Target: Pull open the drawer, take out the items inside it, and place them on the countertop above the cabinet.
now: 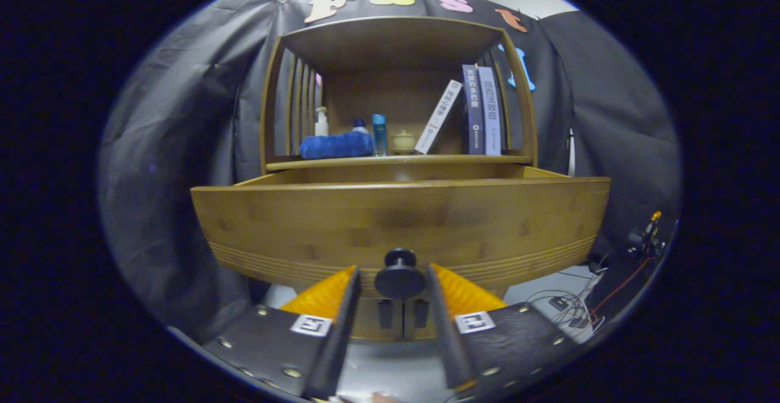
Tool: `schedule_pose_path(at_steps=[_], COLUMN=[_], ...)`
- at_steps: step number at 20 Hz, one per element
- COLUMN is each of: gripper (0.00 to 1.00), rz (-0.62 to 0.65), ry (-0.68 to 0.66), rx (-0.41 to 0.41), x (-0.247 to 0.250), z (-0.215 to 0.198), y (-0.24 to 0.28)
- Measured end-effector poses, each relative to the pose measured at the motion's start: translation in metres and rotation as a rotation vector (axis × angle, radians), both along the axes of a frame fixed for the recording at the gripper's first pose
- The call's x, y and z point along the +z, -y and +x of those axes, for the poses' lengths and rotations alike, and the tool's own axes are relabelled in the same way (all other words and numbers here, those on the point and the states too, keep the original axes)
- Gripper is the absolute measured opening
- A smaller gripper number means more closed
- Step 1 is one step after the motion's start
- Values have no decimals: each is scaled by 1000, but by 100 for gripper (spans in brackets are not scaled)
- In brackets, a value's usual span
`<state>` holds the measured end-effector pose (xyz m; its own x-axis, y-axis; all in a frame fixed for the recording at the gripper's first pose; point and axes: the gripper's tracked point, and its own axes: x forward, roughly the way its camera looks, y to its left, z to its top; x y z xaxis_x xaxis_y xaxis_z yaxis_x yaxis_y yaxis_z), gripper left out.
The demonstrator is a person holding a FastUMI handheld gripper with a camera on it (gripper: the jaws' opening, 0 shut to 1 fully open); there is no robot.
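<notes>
Fingers [399, 284] are held apart beside the knob [400, 275]; the drawer [402, 226] is pulled open, nothing taken out yet.

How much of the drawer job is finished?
Done: the drawer is already pulled out from under the countertop. In hand: the gripper has its fingers either side of the knob, with small gaps, so it looks open. Left: taking the items out; the drawer front hides the inside. The towel, bottles and books already sit on the countertop.
</notes>
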<state>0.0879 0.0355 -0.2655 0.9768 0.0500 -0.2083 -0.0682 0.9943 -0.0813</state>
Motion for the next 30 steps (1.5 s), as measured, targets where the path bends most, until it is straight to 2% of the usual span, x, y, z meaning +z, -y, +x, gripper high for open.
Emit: schedule_pose_path(at_steps=[4,6,8,10,12,17,19,21,24,28,30], gripper=[99,99,99,99,98,98,99,99,99,100,100], rz=[-126,-164,-180,-120,-69,-85,-88,-2,35,-82,-118], ry=[50,61,68,58,37,-49,-98,-190,-345,-542,-661], rx=[-42,-27,28,80,38,-42,-12,44,-50,-111,-174], x=[35,53,72,88,104,131,131,124,96,50,19], z=[-4,-6,-7,-4,6,56,77,92,128,161,165], y=[0,-8,-22,-37,-27,-8,-12,-24,-7,17,27])
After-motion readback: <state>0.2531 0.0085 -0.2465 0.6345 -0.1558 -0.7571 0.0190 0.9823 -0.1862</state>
